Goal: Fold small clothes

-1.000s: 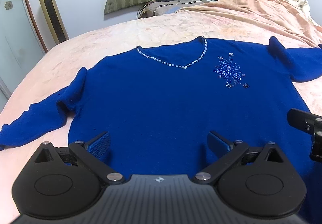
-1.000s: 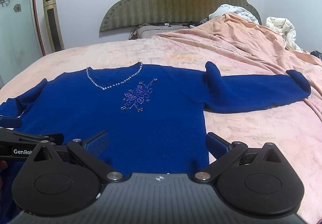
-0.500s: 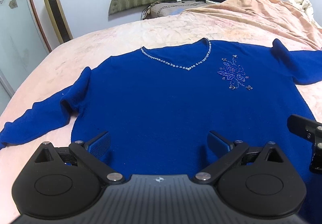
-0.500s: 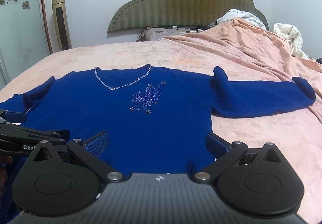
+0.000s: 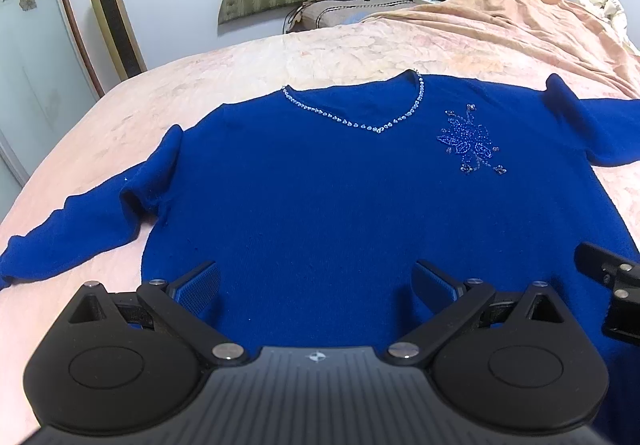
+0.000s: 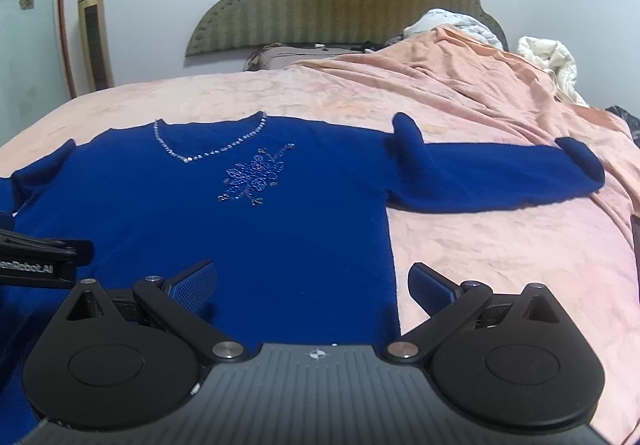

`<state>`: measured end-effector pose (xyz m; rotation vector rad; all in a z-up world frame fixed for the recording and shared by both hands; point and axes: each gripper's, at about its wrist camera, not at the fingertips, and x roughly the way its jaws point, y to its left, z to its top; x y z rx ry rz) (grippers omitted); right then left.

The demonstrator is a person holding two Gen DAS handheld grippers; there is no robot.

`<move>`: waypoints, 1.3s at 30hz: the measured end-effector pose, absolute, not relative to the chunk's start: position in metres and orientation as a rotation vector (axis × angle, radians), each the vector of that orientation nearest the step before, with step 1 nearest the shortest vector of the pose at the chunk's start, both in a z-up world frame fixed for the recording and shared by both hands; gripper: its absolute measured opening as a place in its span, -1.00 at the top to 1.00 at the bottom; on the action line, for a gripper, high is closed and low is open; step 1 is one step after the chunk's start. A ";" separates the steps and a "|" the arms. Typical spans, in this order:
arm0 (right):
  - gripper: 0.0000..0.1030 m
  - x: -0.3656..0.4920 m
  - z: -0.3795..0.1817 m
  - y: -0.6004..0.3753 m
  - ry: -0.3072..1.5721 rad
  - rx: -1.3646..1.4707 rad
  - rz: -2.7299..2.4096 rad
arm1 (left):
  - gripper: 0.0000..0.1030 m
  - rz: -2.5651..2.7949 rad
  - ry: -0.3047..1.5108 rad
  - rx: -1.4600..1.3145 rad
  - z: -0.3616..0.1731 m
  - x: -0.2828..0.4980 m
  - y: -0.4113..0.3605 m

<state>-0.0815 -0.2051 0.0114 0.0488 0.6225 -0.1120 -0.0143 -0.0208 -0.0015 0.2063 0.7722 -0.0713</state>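
Both wide open and empty: left gripper (image 5: 316, 287) and right gripper (image 6: 312, 285), drawn back a touch and lifted since a second ago, near hem now more in view. Flat on the bed (image 6: 500, 257), blue sweater (image 5: 340, 197), sleeves spread; folding likely not yet begun

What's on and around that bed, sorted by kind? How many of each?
Sweaters: 1, blue
Blankets: 1, peach
Pillows: 1
Headboards: 1
Tower fans: 1
Hand-held grippers: 2, left hand-held gripper and right hand-held gripper
Total: 7
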 end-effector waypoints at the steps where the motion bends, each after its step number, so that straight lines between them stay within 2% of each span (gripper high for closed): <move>1: -1.00 -0.081 0.009 -0.206 0.629 0.060 -0.108 | -1.00 -0.071 0.771 0.207 -0.001 -0.015 -0.021; 8: -1.00 -0.076 0.001 -0.204 0.633 0.052 -0.118 | -1.00 -0.069 0.774 0.209 -0.002 -0.015 -0.021; 12: -1.00 -0.079 -0.003 -0.194 0.615 -0.147 -0.199 | -1.00 -0.062 0.774 0.206 -0.002 -0.015 -0.020; 16: -1.00 -0.078 -0.007 -0.205 0.644 -0.004 -0.134 | -1.00 -0.075 0.782 0.193 -0.002 -0.015 -0.021; 20: -1.00 -0.077 -0.009 -0.199 0.649 -0.033 -0.139 | -1.00 -0.086 0.771 0.213 0.000 -0.018 -0.024; 25: -1.00 -0.083 0.002 -0.201 0.654 -0.159 -0.181 | -1.00 -0.084 0.780 0.193 0.000 -0.014 -0.021; 32: -1.00 -0.083 0.006 -0.211 0.688 -0.108 -0.140 | -1.00 -0.082 0.797 0.194 -0.004 -0.012 -0.021; 39: -1.00 -0.089 0.041 -0.192 0.592 -0.116 -0.077 | -1.00 -0.075 0.800 0.196 -0.005 -0.010 -0.021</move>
